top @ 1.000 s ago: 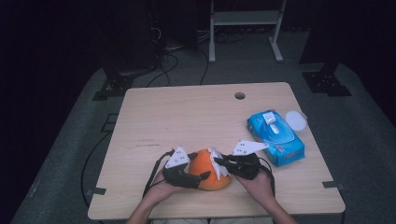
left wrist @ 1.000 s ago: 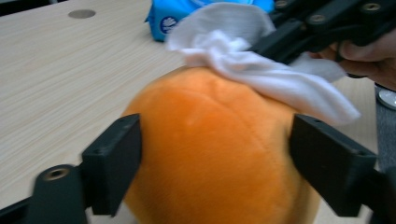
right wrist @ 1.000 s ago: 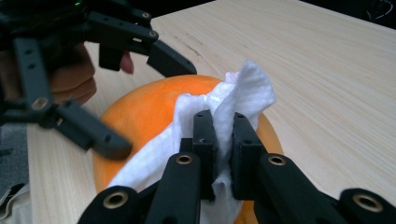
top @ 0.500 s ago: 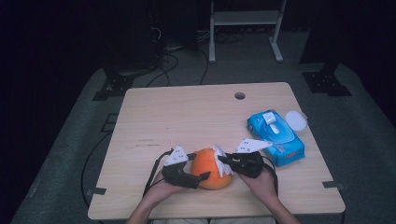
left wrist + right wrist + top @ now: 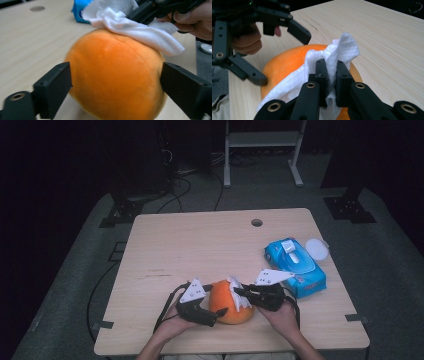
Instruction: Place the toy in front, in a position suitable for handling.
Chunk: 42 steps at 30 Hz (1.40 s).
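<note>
At table's near edge, left gripper (image 5: 214,306) just opening around orange plush (image 5: 227,302), right gripper (image 5: 239,292) pinching white wipe (image 5: 240,295) (blue wipe pack (image 5: 295,266) beside).

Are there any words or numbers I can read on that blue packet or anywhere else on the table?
No text can be read in these pictures.
Blue soft pack of wipes: there are small marks on its wrapper near the white flip lid, too small and blurred to read.
Orange plush ball: no writing.
White tissue: no writing.
Light wooden table: no writing.
</note>
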Each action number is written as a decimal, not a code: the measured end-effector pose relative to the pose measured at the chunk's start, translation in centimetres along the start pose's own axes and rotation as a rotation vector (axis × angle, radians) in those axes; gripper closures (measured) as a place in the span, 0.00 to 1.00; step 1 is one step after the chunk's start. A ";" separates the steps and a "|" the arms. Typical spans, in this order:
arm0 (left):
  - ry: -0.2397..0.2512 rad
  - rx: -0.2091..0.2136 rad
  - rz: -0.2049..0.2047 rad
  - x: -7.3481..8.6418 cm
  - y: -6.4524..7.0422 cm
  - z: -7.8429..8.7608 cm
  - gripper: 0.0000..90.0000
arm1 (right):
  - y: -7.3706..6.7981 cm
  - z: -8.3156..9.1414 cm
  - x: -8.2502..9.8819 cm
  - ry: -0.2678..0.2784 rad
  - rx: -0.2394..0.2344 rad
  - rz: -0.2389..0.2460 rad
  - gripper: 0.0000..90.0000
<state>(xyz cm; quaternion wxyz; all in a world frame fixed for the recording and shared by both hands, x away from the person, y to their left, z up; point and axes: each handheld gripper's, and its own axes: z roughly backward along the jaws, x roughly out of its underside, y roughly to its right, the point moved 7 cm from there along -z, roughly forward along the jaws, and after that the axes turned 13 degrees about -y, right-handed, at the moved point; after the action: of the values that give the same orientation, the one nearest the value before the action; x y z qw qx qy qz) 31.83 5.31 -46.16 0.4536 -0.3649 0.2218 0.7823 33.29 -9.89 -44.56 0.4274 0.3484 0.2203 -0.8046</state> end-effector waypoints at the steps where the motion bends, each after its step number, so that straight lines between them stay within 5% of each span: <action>1: 0.014 -0.006 -0.011 0.0 -0.2 0.1 0.08 | 0.0 0.0 0.0 0.002 -0.004 0.004 0.91; 8: -0.008 0.055 -0.038 0.4 0.4 -0.7 0.12 | -0.2 -0.1 0.1 -0.001 -0.028 0.028 0.91; 14: -0.040 0.086 -0.120 0.5 1.9 -0.7 0.14 | 0.9 0.2 0.4 -0.015 -0.002 -0.001 0.91; 22: 0.000 0.045 -0.061 0.1 0.7 -1.2 0.03 | 1.1 0.4 0.6 -0.014 -0.019 0.007 0.91; 28: -0.010 0.062 -0.050 0.2 1.0 -1.6 0.13 | 1.0 0.4 0.4 -0.013 -0.002 0.005 0.91; 31: -0.036 0.058 -0.059 0.4 1.3 -1.9 0.15 | -0.2 0.5 -0.3 -0.007 0.031 0.053 0.91; 37: -0.064 0.056 -0.071 0.8 1.7 -2.4 0.15 | -3.4 -0.6 -1.4 -0.033 0.014 0.160 0.91; 42: -0.050 0.059 -0.066 0.7 1.7 -2.4 0.16 | -0.8 0.3 -1.0 -0.046 0.066 0.084 0.91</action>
<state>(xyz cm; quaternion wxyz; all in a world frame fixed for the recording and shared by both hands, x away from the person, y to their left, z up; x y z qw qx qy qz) 31.03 3.24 -48.25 0.4949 -0.3388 0.2211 0.7691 32.91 -9.11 -43.58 0.4539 0.3526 0.1691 -0.8007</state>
